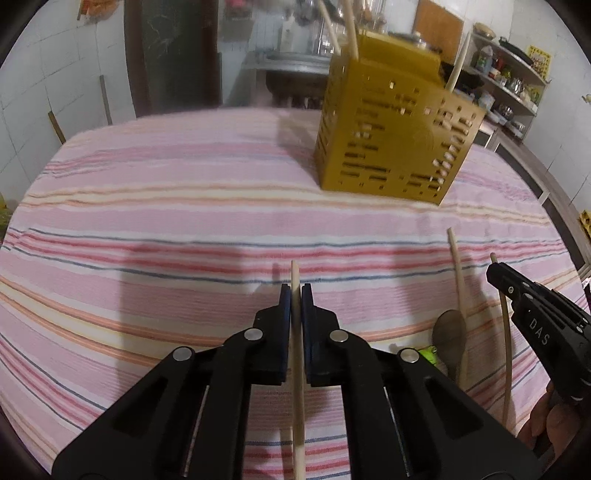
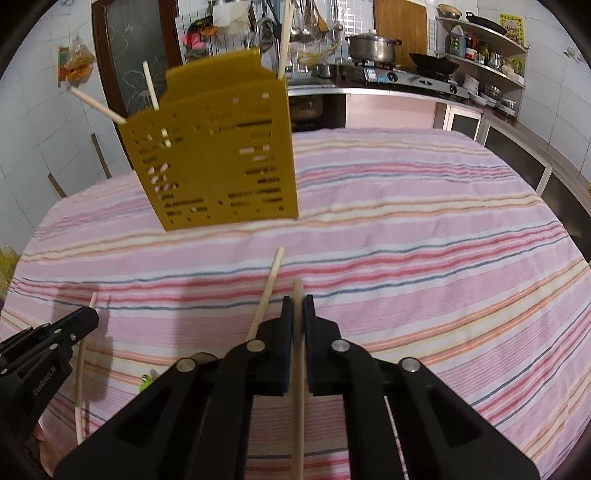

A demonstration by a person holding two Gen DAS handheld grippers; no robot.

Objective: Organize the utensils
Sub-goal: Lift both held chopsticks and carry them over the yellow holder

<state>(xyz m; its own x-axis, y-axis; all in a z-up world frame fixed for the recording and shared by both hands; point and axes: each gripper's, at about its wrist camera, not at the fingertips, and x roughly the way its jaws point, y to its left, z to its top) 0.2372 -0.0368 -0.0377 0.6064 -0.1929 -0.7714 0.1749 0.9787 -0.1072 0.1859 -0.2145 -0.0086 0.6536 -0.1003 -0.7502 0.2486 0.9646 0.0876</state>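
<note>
My left gripper (image 1: 295,293) is shut on a thin wooden stick (image 1: 294,275), whose tip pokes out past the pads. My right gripper (image 2: 297,304) is likewise shut on a wooden stick (image 2: 297,290). A yellow perforated utensil holder (image 1: 391,140) (image 2: 218,158) stands upright farther back on the striped tablecloth (image 1: 184,206), with several sticks (image 1: 351,29) leaning out of it. A wooden spoon (image 1: 458,291) (image 2: 269,288) lies flat between the two grippers. Each gripper shows in the other's view, the right gripper (image 1: 496,273) at the right edge and the left gripper (image 2: 90,317) at the left edge.
A small green object (image 1: 430,352) (image 2: 146,382) lies by the spoon's bowl. Behind the table are a counter with a gas stove and a steel pot (image 2: 373,48), shelves of bottles (image 2: 480,48) and a dark door (image 1: 173,55). The table's edge runs along the right.
</note>
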